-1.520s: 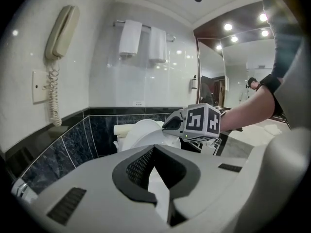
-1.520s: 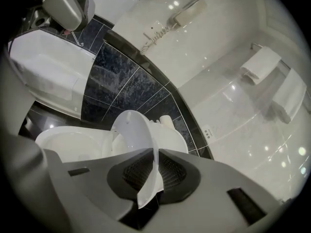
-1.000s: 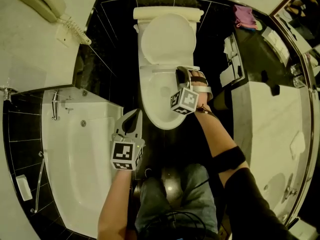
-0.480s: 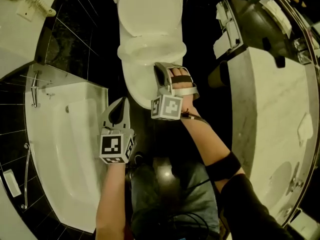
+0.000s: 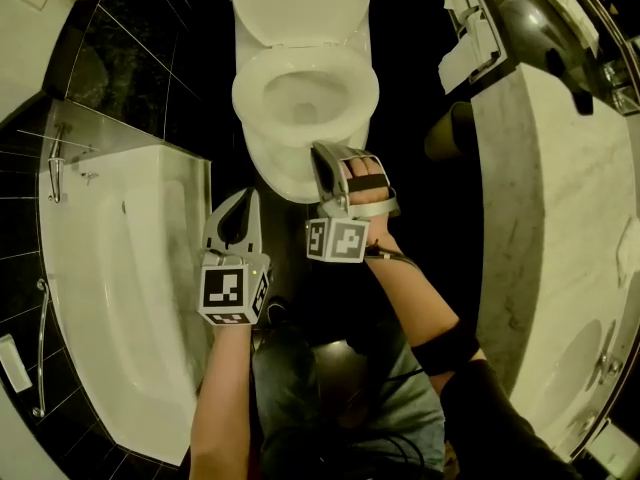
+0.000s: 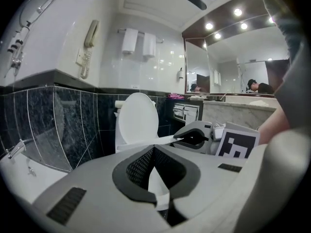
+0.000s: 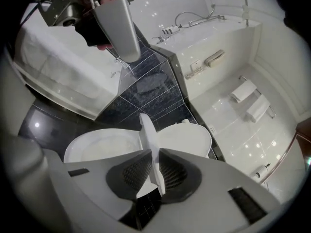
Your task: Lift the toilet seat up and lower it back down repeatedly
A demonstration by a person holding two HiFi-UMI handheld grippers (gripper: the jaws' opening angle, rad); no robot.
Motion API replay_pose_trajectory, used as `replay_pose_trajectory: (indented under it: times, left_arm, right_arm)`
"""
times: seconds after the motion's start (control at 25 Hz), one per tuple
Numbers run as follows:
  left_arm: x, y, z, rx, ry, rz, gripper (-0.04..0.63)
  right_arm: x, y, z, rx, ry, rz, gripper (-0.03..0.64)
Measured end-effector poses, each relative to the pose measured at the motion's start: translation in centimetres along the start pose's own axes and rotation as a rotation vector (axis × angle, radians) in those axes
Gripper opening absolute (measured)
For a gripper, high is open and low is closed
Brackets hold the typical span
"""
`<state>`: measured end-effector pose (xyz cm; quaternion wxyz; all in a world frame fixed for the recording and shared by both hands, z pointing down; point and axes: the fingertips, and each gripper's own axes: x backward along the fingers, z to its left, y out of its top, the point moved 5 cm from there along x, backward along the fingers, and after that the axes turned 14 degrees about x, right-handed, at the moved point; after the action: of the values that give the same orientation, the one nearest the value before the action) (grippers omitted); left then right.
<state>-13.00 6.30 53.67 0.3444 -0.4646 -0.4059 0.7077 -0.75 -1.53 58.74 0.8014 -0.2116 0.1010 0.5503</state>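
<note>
Head view: the toilet stands at 12 o'clock, with the lid (image 5: 300, 3) raised against the back and the seat (image 5: 247, 93) low over the bowl (image 5: 280, 176). The right gripper (image 5: 320, 151) meets the seat's front rim at the ring's 6 o'clock side.

Right gripper view: the seat (image 7: 147, 127) stands edge-on between the pads of the right gripper (image 7: 153, 154). The jaws are opening, and the pads bear on the rim.

Left gripper view: the seat (image 6: 141, 143) runs as a thin, near-level edge from the hinge side toward the right gripper (image 6: 197, 137). The lid (image 6: 137, 118) stands upright behind it. Whether the seat touches the bowl cannot be told.

In the head view, the left gripper (image 5: 250, 196) sits at 7 o'clock of the bowl, apart from it, and points to 12 o'clock. In its own view the left gripper (image 6: 153, 148) has its tips together and grips nothing.

The tub (image 5: 110, 268) lies at 9 o'clock and the counter (image 5: 560, 198) at 3 o'clock.
</note>
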Motion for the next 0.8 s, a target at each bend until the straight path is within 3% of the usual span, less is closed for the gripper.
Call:
replay_pose_trajectory:
  times: [0.16, 0.8]
  left_arm:
    - [-0.8, -2.6, 0.9, 0.0, 0.0, -0.007, -0.012]
    - [-4.5, -11.5, 2.0, 0.022, -0.013, 0.013, -0.012]
  right_arm:
    - [0.1, 0.1, 1.9, -0.002, -0.05, -0.013, 0.064]
    - [-0.4, -1.7, 16.4, -0.03, 0.064, -0.022, 0.063]
